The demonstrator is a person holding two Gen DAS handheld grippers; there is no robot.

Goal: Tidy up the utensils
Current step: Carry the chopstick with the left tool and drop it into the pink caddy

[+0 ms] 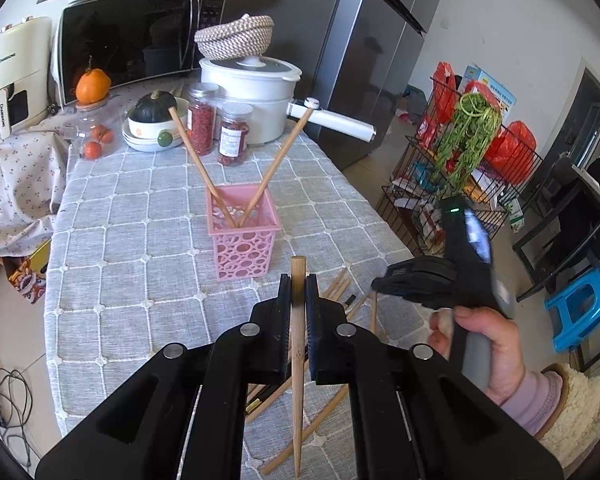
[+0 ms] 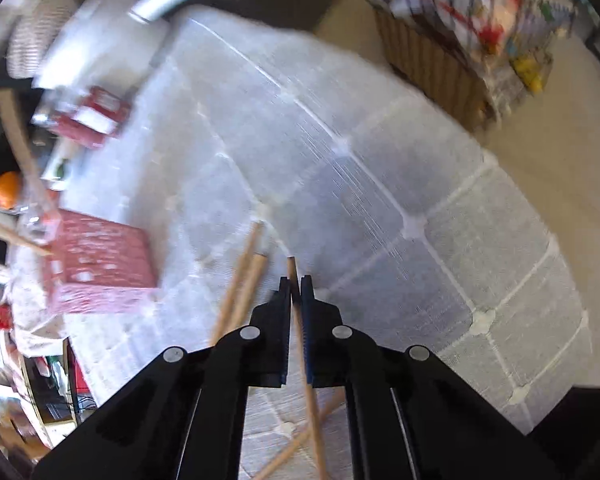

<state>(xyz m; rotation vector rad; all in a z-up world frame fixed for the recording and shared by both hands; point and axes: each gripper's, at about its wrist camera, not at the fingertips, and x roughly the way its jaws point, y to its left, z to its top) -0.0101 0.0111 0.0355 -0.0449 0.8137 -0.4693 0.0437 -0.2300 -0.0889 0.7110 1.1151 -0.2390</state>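
Because the pink holder [image 1: 242, 232] stands upright near the middle of the bench [image 1: 112, 240], anything dropped into it has to arrive roughly vertical, and that seems to be why the left claw [image 1: 299, 294] is clamped on a chopstick [image 1: 298, 360] close to its thick end, with the thin tip hanging down toward the cloth. Held that way, the stick only needs carrying forward to the holder and lowering tip first. Two sticks [image 1: 204, 168] already lean in the holder, crossed in a V, each resting against an opposite rim; the open top leaves room between them.

On the near side of the holder, a loose scatter of sticks [image 1: 340, 286] lies flat on the cloth, some overlapping, which is the pile both hands are working from.

Off to the right of the holder, the right claw [image 2: 296, 292] is also closed on a chopstick [image 2: 306, 360], gripped near its upper end, the rest trailing down past the jaws. Its view is smeared by motion, so the exact tilt is hard to judge. With both claws loaded, I judge the next step to be two deliveries to the holder, one at a time, to avoid a clash over its narrow mouth.
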